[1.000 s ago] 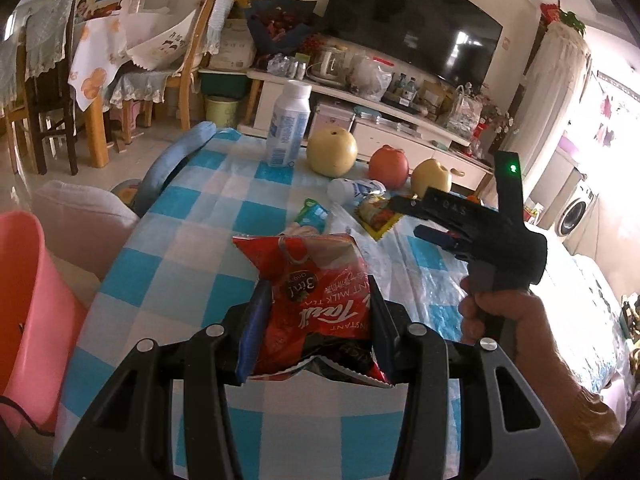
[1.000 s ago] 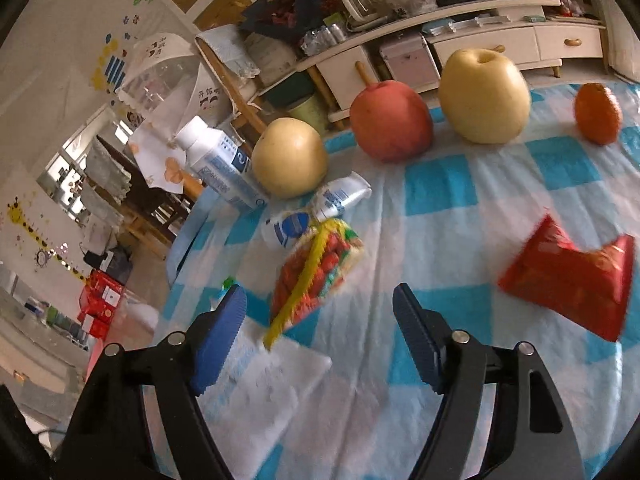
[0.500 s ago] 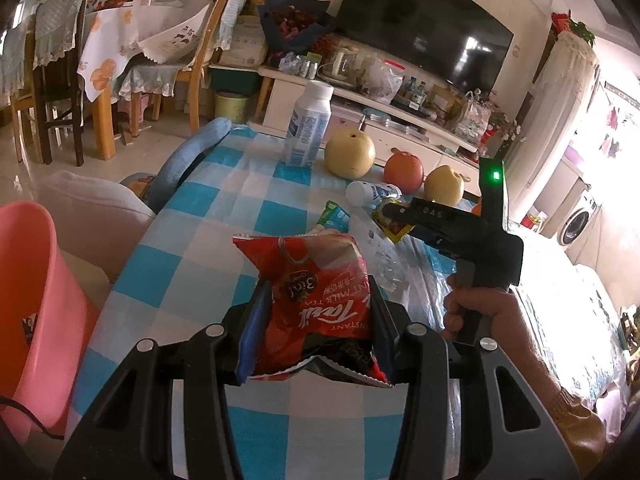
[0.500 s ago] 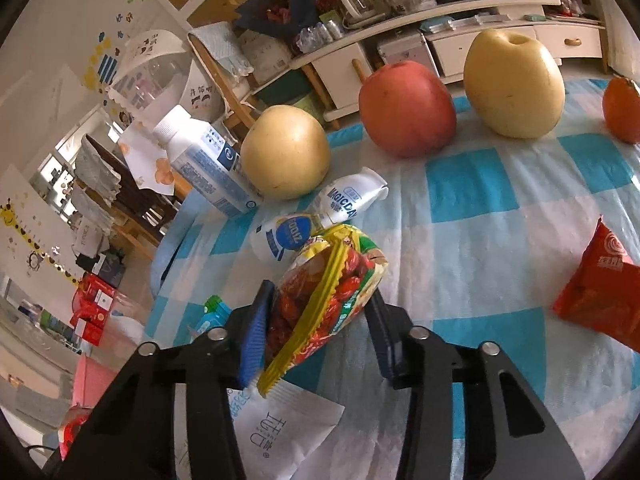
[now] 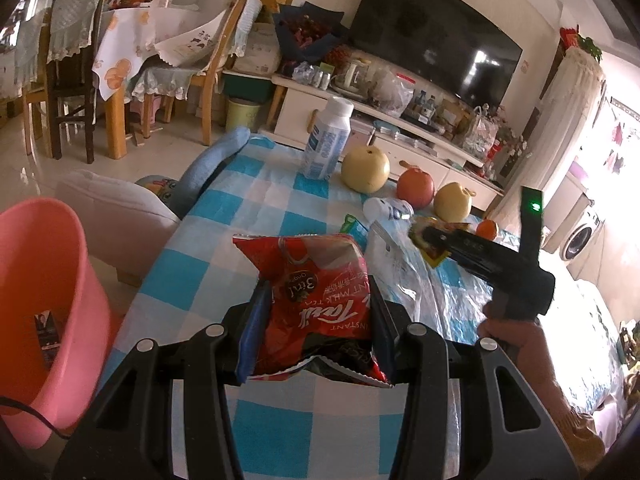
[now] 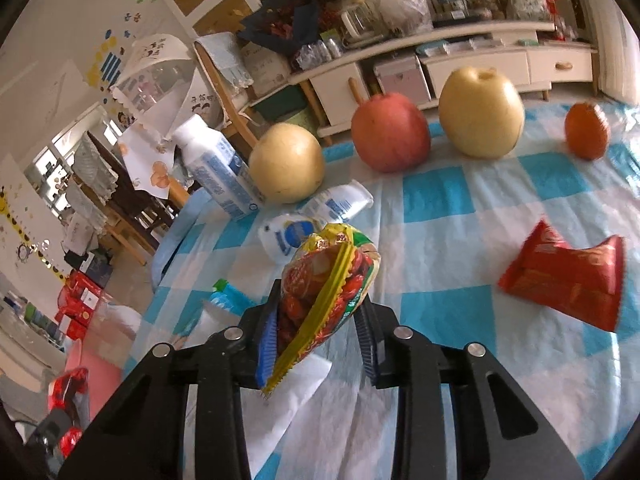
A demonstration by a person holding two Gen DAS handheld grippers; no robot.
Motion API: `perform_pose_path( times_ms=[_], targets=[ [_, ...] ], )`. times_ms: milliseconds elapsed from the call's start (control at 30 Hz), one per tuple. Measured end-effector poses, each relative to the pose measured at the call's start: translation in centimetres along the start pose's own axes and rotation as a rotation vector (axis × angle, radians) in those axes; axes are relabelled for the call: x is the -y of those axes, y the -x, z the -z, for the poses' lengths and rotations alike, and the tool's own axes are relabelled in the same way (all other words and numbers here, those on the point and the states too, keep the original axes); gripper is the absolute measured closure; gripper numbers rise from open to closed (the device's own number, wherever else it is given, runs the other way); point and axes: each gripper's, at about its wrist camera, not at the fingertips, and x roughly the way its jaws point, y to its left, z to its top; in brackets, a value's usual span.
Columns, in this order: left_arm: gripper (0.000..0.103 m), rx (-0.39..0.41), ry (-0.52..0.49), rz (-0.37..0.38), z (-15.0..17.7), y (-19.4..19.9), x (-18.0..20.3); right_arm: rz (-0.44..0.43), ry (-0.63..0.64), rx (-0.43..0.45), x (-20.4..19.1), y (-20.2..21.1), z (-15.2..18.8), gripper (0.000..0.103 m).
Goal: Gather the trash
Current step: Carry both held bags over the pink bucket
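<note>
While both tools were over the blue-and-white checked tablecloth (image 5: 208, 240), each held one piece of trash. Left gripper (image 5: 316, 322): jaws narrow, clamped on a red foil milk-tea sachet (image 5: 316, 296) with white lettering, lifted above the near part of the cloth. Right gripper (image 6: 318, 328): jaws closing, a crinkled red, yellow and green snack wrapper (image 6: 324, 276) pinched between the blue pads (image 6: 267, 340), clear of the cloth. A person's hand (image 5: 516, 332) gripped the right tool's handle.

Remaining on the cloth: a second red foil packet (image 6: 568, 280) at the right; a squashed white and blue plastic bottle (image 6: 316, 216) lying on its side just beyond the wrapper; a white sheet of paper (image 6: 288, 384) beneath the right gripper. Far side, in a row: an upright white bottle with a blue label (image 6: 216, 168), a yellow pear (image 6: 286, 164), a red apple (image 6: 390, 132), a second yellow pear (image 6: 480, 114), a small orange (image 6: 586, 132). A pink plastic bucket (image 5: 48, 280) stood off the table's left edge.
</note>
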Motion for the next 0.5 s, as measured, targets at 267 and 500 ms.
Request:
perform_pose_path(
  times_ms=[267,500],
  targets=[
    [0.055,0.042,0.039,-0.005,-0.5,1.8,-1.8,-0.016,0.045,0.014,-1.9,2.6,1.2,0.068],
    [0.055,0.081,0.083,-0.022,-1.3,3.3,-3.7,-0.067,0.141,0.021,-6.4,4.4,2.5,0.068]
  ],
)
